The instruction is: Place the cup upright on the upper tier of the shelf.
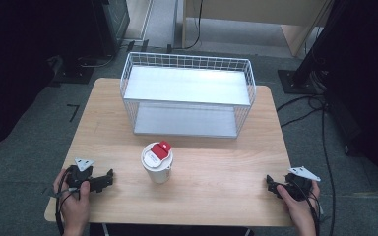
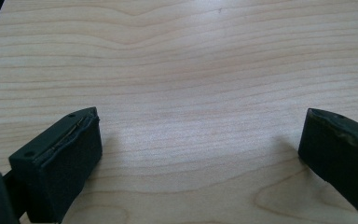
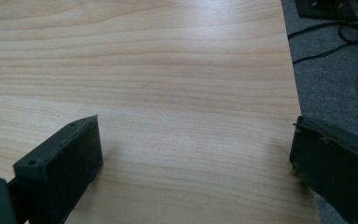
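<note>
Both grippers sit low at the near edge of the wooden table (image 1: 211, 187), one at each corner — and between them, out in the middle, stands the white cup (image 1: 157, 169) with its white lid and red flip tab (image 1: 163, 149). The cup is upright, alone on bare wood, just in front of the white wire basket shelf (image 1: 187, 93) that takes up the far half of the table.

The left gripper (image 1: 109, 177) is held by the person's left hand (image 1: 74, 204), its jaws pointing across towards the cup but well apart from it. In the left gripper view the two black jaws stand wide, nothing but wood grain between them.

Over on the other side, the right gripper (image 1: 269, 184) rests in the right hand (image 1: 300, 206) near the table's right edge, again well apart from the cup. The right gripper view has its jaws spread wide too — bare tabletop in the gap, grey carpet (image 3: 331, 70) and black cables (image 3: 349, 37) off beyond the edge.
</note>
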`<action>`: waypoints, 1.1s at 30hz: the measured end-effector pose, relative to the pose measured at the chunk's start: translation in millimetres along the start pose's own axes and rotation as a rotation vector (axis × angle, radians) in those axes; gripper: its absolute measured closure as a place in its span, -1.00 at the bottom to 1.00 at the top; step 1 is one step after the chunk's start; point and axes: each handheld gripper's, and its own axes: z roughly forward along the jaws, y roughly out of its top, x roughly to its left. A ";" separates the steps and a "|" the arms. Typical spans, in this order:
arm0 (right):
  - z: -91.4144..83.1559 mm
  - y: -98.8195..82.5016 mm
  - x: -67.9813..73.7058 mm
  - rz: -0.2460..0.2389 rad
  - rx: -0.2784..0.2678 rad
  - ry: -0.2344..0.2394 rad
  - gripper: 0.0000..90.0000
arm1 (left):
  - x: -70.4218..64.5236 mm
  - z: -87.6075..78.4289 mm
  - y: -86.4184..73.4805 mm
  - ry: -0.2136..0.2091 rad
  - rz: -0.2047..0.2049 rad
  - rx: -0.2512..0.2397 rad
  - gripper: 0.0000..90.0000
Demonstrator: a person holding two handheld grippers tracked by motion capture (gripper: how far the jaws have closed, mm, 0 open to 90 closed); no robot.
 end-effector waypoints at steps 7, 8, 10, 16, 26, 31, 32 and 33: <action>-2.6 0.6 9.1 -0.019 -0.006 0.028 -0.95 | 0.0 0.0 0.0 0.000 0.001 0.000 -1.00; -4.1 2.3 13.3 -0.012 -0.011 0.041 -0.95 | -0.1 0.0 0.0 0.000 0.000 0.000 -1.00; -5.6 5.2 19.5 -0.019 -0.030 0.053 -0.94 | 0.0 0.0 0.0 0.000 0.001 0.001 -1.00; -8.2 13.2 48.9 -0.044 -0.064 0.094 -0.92 | 0.0 0.0 0.0 0.000 0.001 0.001 -1.00; -16.0 28.1 111.9 -0.128 -0.097 0.211 -0.88 | -0.1 0.0 0.0 0.000 -0.001 0.000 -1.00; -15.6 30.8 142.6 -0.165 -0.103 0.256 -0.88 | 0.0 0.0 0.0 0.000 0.000 0.000 -1.00; -15.6 31.2 149.2 -0.169 -0.101 0.267 -0.88 | 0.0 0.0 0.0 0.000 0.000 0.000 -1.00; -15.3 31.5 152.9 -0.178 -0.103 0.273 -0.87 | -0.1 0.0 0.0 0.000 -0.001 -0.001 -1.00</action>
